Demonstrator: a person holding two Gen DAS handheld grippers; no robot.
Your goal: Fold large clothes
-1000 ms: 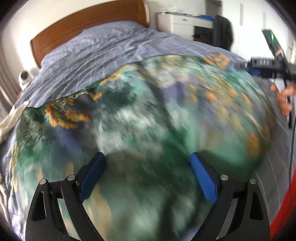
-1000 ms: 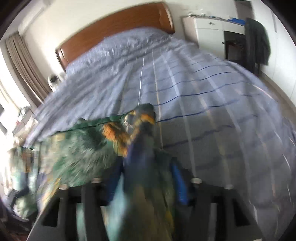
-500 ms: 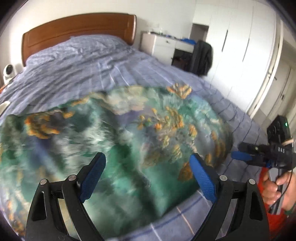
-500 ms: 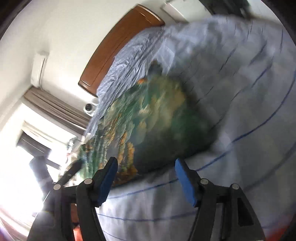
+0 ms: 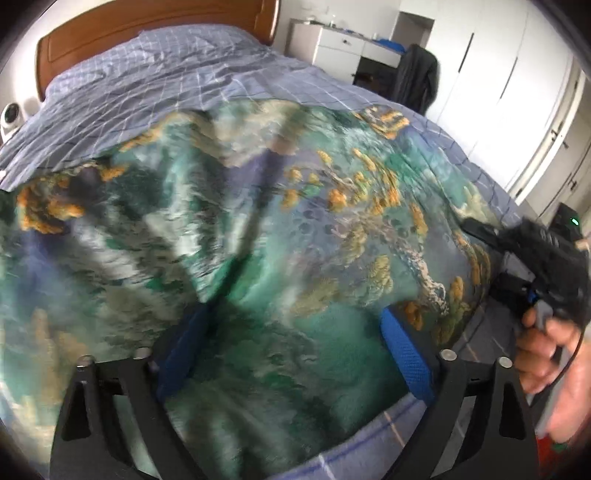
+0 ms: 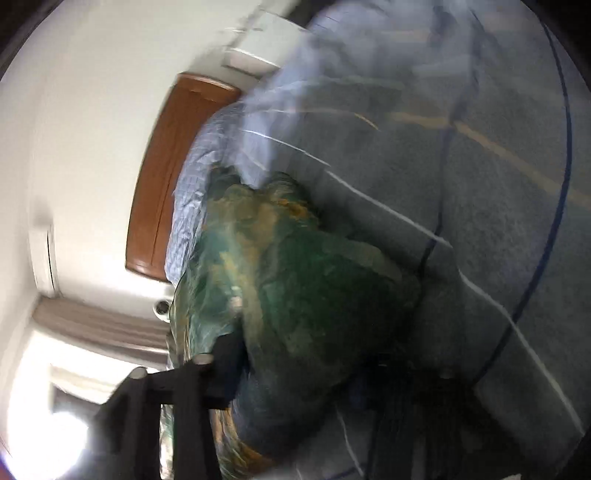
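Observation:
A large garment (image 5: 280,229) printed in green, blue and orange lies spread over the bed's blue checked cover (image 5: 177,88). My left gripper (image 5: 295,347) hovers low over its near part. Its jaws are wide and closing slightly, with cloth lying under and between them but not pinched. In the left wrist view my right gripper (image 5: 480,230), held by a hand (image 5: 546,343), reaches the garment's right edge. The right wrist view is blurred and rolled sideways. There the right gripper (image 6: 295,369) is closing on a bunched fold of the garment (image 6: 306,295), which fills the gap between its fingers.
A wooden headboard (image 5: 147,26) stands at the far end of the bed. A white cabinet (image 5: 332,40), a dark jacket (image 5: 417,77) and white wardrobe doors (image 5: 509,92) line the right side. A curtain (image 6: 96,325) and a bright window sit left in the right wrist view.
The right gripper let go of the raised garment corner, rolled sideways, dropped to the garment's right edge and narrowed around a fold there. The garment settled flat on the bed. The left gripper barely moved.

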